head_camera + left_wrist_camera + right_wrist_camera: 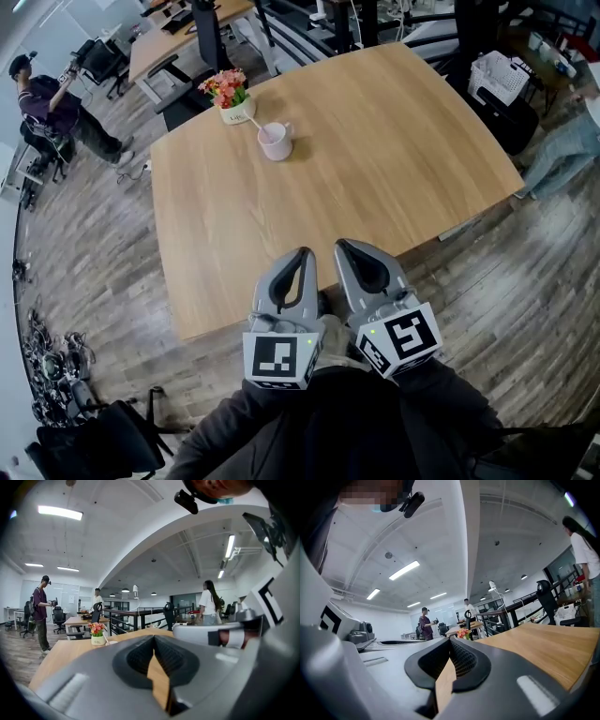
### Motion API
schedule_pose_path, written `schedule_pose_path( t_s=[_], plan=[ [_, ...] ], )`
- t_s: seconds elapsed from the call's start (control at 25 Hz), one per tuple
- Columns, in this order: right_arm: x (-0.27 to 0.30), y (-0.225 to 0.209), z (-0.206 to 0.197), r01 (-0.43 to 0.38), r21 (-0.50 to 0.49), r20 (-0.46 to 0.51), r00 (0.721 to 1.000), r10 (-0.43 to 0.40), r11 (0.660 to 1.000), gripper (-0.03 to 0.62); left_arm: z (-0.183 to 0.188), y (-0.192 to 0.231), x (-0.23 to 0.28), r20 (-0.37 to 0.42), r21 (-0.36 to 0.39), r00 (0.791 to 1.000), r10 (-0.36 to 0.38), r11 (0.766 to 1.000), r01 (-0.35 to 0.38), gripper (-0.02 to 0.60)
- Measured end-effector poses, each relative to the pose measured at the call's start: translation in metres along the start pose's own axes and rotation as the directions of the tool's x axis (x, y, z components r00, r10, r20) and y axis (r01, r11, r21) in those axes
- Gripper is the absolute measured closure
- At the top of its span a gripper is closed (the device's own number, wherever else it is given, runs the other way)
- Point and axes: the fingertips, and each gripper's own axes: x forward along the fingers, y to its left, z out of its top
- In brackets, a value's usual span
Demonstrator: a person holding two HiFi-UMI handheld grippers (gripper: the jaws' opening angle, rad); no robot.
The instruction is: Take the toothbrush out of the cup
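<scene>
Open office all around, and on the wooden worktop (pixel 375 169) the cup (pixel 276 142) is standing near the far side, its toothbrush (pixel 255 123) leaning toward the flower pot (pixel 230 98). At the near edge the left tool (pixel 302 253) and right tool (pixel 343 246) are hovering clenched and empty, well apart from it, the left sitting slightly nearer.

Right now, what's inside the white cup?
A toothbrush leans out of the cup toward the flower pot. Its lower end is hidden by the cup's wall; anything else inside can't be made out.
</scene>
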Motion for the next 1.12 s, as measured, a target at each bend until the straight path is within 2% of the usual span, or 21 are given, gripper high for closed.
schedule_pose_path(
  t_s=[0.56, 0.84, 1.12],
  plan=[
    [0.118, -0.028, -0.007, -0.014, 0.003, -0.080, 0.997, 0.014, 1.000, 0.592, -0.005, 0.084, 0.085, -0.036, -0.064, 0.999, 0.016, 0.998, -0.019, 0.574],
    [0.194, -0.028, -0.015, -0.053, -0.001, -0.109, 0.993, 0.053, 0.999, 0.592, -0.016, 0.153, 0.111, -0.062, -0.113, 0.994, 0.087, 0.989, -0.094, 0.574],
    [0.240, -0.023, 0.000, -0.051, -0.052, -0.102, 0.994, 0.046, 0.997, 0.592, -0.008, 0.206, 0.115, -0.020, -0.139, 0.989, 0.147, 0.979, -0.148, 0.574]
  ],
)
